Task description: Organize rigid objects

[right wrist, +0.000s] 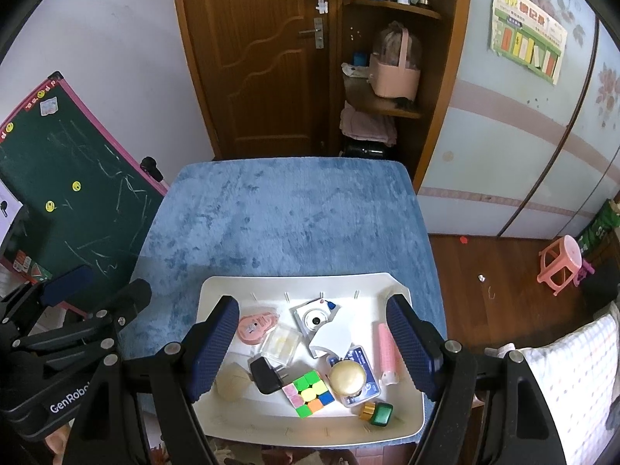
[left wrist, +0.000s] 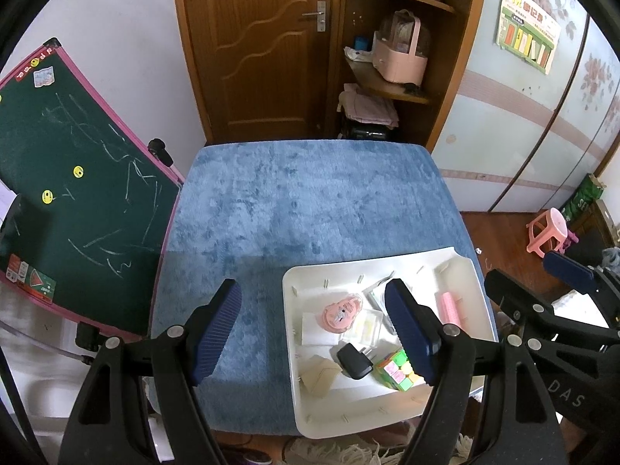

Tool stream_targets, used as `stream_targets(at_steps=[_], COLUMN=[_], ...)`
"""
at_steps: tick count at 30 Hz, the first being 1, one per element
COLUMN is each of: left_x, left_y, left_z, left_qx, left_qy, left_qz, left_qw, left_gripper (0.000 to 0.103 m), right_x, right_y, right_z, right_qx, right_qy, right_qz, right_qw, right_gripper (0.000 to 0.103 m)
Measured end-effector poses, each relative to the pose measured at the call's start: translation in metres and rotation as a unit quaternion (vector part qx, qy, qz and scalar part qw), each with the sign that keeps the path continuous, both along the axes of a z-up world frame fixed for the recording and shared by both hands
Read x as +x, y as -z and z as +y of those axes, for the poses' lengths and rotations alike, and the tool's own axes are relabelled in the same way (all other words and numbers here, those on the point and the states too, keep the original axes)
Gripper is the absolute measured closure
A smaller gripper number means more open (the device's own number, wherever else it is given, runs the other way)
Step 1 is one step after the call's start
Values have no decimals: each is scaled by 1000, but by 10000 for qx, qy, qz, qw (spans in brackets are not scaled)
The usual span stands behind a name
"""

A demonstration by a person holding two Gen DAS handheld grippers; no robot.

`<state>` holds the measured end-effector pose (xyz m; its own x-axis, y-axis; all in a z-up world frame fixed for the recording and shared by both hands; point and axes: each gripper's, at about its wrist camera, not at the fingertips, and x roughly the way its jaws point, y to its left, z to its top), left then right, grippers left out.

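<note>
White tray [right wrist: 217, 418] at the blue table's near edge, holding puzzle cube [right wrist: 308, 393], black charger [right wrist: 265, 378], pink roller [right wrist: 385, 348]

Soft daylight is filling both fisheye views, sharp in the middle and bending at the rims.

Light is coming from the near side and falling brightest on the white tray [right wrist: 217, 290], whose near floor is glaring pale and losing detail. A shadow edge is running across the blue table cover [left wrist: 271, 201], leaving its near part darker than the far part. The wooden door [left wrist: 252, 38] and the shelf corner are sitting dim at the far end, while the pale wardrobe [left wrist: 523, 135] on the right is catching even light. Straight lines are curving strongly toward the edges, and black vignetting is closing off the corners. The gripper fingers [right wrist: 211, 348] nearest the lens are looking slightly soft.
</note>
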<state>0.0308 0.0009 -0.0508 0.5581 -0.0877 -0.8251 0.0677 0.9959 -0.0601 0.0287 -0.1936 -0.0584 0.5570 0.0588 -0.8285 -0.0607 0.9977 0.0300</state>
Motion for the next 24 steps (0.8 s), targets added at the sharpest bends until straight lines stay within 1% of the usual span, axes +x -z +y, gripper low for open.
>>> stream_targets(at_steps=[24], left_x=[2], left_y=[3], left_z=[3], left_qx=[-13], left_qy=[3], left_qz=[-8], left_qw=[10000], left_gripper=[24], right_x=[6], right_y=[7], right_z=[2], right_qx=[17], right_qy=[-22], right_qz=[99], right_qw=[9999], right_gripper=[24])
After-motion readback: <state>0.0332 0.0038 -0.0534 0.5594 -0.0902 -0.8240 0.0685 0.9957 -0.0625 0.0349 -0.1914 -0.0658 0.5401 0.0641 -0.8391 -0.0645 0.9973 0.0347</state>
